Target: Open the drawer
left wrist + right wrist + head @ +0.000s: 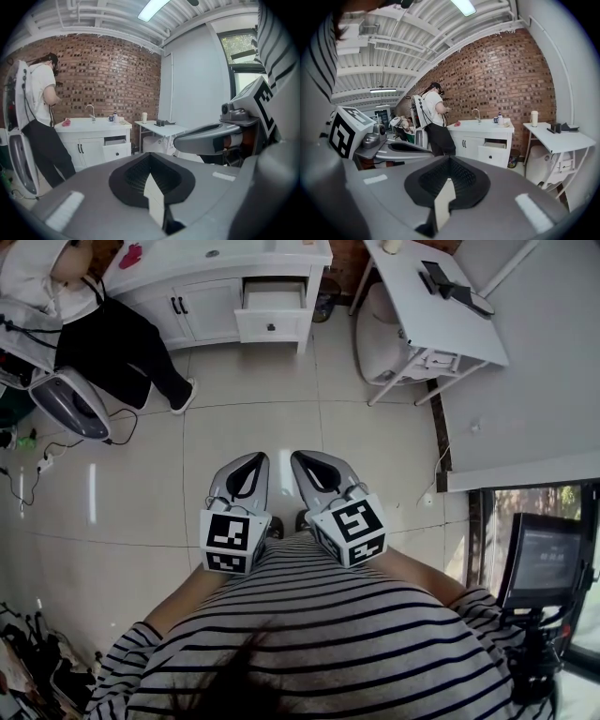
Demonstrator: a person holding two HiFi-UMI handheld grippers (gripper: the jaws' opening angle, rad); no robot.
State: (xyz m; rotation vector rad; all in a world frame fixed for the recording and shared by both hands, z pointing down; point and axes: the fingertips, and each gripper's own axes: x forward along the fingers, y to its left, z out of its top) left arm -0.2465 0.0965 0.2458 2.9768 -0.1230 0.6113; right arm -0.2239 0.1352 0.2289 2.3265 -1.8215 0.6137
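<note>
Fingers of our left gripper are pressed together with nothing between them, and its own view shows only the ribbed pads meeting at the tip. Our right gripper is the same: closed tight and empty. In the head view both sit side by side close against our striped shirt, pointing over the tiled floor toward the far wall.

The drawer is well apart from us, at the right end of the white vanity cabinet, just under the top and beside the pair of doors. Its front already stands out from the cabinet face, so we judge it at least partly open, with a small dark knob in the middle of the front.

Several things could go wrong from here. Another person stands at the cabinet's left end, near enough that we could knock into them as we come up. A cable trails across the floor at the left, and a white folding table stands close by the cabinet's right end, leaving a narrow way in. With the jaws shut, neither gripper can take the knob; if we reach in without spreading them, we only push the drawer back. Pulling too hard could bring it off its runners.
</note>
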